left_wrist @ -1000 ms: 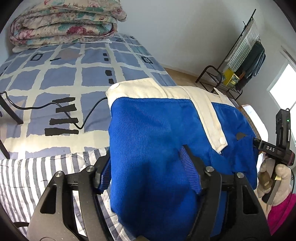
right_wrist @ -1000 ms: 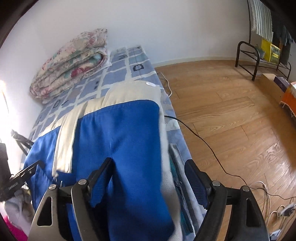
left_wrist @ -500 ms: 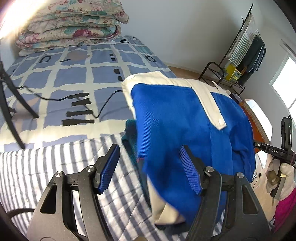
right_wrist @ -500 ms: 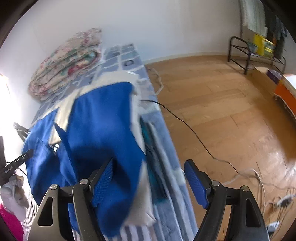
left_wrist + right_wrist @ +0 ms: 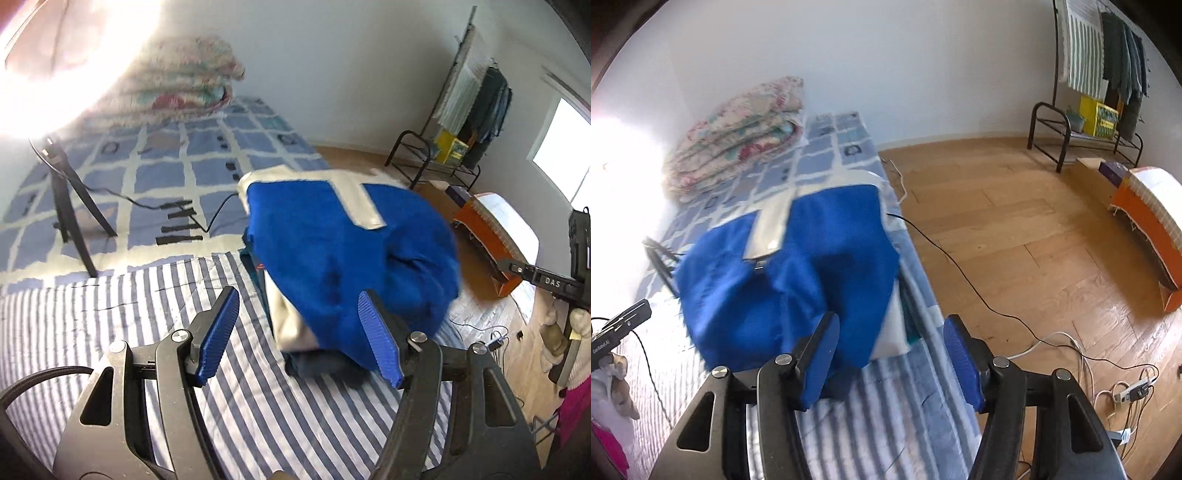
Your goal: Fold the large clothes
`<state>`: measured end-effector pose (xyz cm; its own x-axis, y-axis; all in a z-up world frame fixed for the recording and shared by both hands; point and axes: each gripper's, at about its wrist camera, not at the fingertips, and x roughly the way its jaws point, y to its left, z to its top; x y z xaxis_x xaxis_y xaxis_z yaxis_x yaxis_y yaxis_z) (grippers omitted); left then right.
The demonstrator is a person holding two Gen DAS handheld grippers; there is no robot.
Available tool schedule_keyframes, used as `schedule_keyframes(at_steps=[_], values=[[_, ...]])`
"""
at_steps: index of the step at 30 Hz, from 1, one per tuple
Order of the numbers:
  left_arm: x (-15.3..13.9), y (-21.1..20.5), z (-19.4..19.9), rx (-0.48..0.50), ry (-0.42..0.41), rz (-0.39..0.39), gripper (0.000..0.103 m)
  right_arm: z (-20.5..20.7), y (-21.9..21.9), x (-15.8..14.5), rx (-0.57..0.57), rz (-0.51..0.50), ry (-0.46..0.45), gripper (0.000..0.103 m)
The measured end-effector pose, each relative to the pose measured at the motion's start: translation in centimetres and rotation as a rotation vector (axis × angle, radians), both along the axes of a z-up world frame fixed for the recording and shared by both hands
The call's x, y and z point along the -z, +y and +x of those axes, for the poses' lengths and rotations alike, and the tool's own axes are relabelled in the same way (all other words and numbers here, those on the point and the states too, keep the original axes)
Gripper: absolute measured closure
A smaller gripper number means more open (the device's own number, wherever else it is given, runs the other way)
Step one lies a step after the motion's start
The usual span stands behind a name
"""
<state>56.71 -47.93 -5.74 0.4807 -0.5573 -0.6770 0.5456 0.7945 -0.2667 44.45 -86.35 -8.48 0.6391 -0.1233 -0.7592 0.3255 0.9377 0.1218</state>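
Left wrist view, garment: the blue garment [image 5: 347, 258], cream-trimmed, lies folded in a bundle on the bed [image 5: 110, 314], at about 1 o'clock from the tongs, seemingly stacked on darker folded clothes; motion blur makes the layers hard to separate.
Left wrist view, tongs: the left tongs [image 5: 299, 332] stand moderately open with nothing between the blue pads; only striped bedding shows in the gap.
Left wrist view, change: a second ago the cloth filled the space around these pads; half a second ago it had already slipped clear; now the tongs are pulled back and the bundle sits farther off.
Left wrist view, other hand: the right tongs' body shows at 3 o'clock, held by a gloved hand [image 5: 554, 332].

Right wrist view, garment: the same blue bundle [image 5: 790, 273] sits at 11 o'clock, near the bed's floor-side edge.
Right wrist view, tongs: the right tongs [image 5: 892, 358] are partly open and closing, with nothing between the pads; the left pad merely overlaps the cloth's near edge in the picture.
Right wrist view, change: a second ago the fabric lay draped between the pads; now it is released and the view takes in more bed and floor.

Meaning for the task: this fold looks finished and let go; the likely next step is fetching another garment or tidying the stack.
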Motion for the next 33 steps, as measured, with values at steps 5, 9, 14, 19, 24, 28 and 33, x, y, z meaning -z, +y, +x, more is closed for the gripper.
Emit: schedule_keyframes(at_steps=[5, 9, 14, 19, 24, 28, 33], values=[[-5.8, 2.2, -5.8, 0.012, -0.070, -0.029, 0.033, -3.9, 4.1, -5.1, -0.051, -0.026, -0.062, 0.041], [-10.1, 4.0, -10.2, 0.023, -0.116, -0.054, 0.033, -7.1, 6.9, -9.0, -0.073, -0.044, -0.104, 0.041], [-14.2, 6.3, -15.7, 0.030, -0.166, -0.073, 0.033, -11.4, 10.5, -13.1, -0.102, -0.062, -0.150, 0.041], [-17.2, 9.1, -22.2, 0.026, -0.221, -0.064, 0.033, -16.0, 14.0, -15.5, -0.120, -0.085, -0.186, 0.041], [-18.6, 11.6, -28.5, 0.009, -0.280, -0.047, 0.033, -20.3, 16.3, -16.3, -0.128, -0.064, -0.223, 0.041], [-18.2, 13.1, -33.0, 0.017, -0.325, -0.014, 0.033, -24.0, 18.6, -16.3, -0.131, -0.069, -0.242, 0.040], [-16.4, 15.8, -37.7, 0.027, -0.308, -0.019, 0.033, -27.4, 21.9, -15.6, -0.152, -0.109, -0.263, 0.032]])
